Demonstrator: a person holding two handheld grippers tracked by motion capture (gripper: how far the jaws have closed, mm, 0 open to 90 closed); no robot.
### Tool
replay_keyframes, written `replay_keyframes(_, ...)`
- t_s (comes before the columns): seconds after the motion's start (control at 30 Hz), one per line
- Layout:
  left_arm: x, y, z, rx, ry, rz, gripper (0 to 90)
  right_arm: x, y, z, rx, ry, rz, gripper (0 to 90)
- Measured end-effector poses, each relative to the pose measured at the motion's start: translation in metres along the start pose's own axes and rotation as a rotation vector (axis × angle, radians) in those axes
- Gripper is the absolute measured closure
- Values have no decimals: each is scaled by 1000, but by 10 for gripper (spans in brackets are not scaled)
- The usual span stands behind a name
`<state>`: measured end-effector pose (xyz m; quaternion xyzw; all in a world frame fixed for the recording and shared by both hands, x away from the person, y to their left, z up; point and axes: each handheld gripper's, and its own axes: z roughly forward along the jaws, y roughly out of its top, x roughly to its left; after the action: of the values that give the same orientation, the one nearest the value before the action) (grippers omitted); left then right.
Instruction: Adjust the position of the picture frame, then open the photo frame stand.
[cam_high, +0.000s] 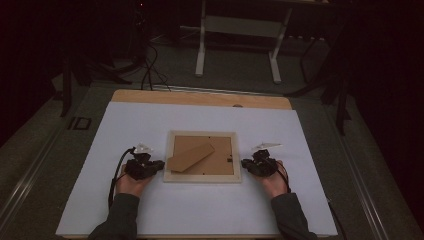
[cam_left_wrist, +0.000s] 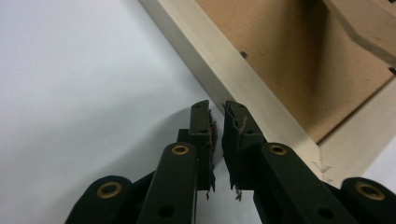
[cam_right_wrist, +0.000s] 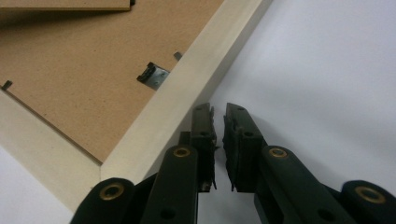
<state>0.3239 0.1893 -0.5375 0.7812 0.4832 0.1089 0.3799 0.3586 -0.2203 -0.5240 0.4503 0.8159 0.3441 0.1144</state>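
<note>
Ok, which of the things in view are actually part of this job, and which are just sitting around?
In the job:
- picture frame, lying back-side up
- its fold-out stand
- left gripper at the frame's left edge
- right gripper at its right edge

Just lying about:
- white table cover
- white stand on the floor beyond

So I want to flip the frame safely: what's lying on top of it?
On the frame, face-down, sits its brown backing board with the stand flap and a metal hanger clip. The board covers whatever lies beneath it.
</note>
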Motion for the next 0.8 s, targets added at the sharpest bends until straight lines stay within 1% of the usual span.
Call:
replay_keyframes(0.1, 3, 0, -4, -27, 20, -9, 780, -1, 1, -5, -25, -15, -6, 794)
replay_keyframes(0.13, 3, 0, -4, -27, 20, -9, 765, -2, 1, -7, -33, -19, -7, 789)
replay_keyframes(0.17, 4, 0, -6, -34, 30, -16, 765, -2, 1, -7, -33, -19, -7, 789)
replay_keyframes(0.23, 7, -1, -9, -57, 45, -29, 731, -4, 1, -10, -50, -29, -6, 760)
replay_keyframes(0.33, 9, -1, -13, -81, 41, -42, 701, -7, 0, -13, -62, -36, -3, 741)
replay_keyframes(0.37, 9, -1, -14, -89, 43, -41, 690, -8, 0, -14, -65, -36, 5, 729)
replay_keyframes(0.47, 7, 0, -17, -111, 36, -23, 666, -11, 0, -16, -77, -35, 16, 709)
replay_keyframes(0.67, 3, 1, -21, -130, 29, -6, 660, -13, 0, -17, -87, -33, 23, 676)
replay_keyframes(0.7, 2, 2, -23, -135, 18, -14, 664, -13, 0, -18, -87, -32, 23, 671)
replay_keyframes(0.73, 1, 3, -25, -144, 10, -32, 667, -13, 0, -18, -86, -31, 25, 668)
replay_keyframes(0.77, 0, 4, -27, -165, 6, -46, 674, -13, 0, -18, -86, -31, 23, 664)
replay_keyframes(0.8, -2, 5, -30, -183, 2, -47, 676, -13, 0, -18, -86, -29, 22, 661)
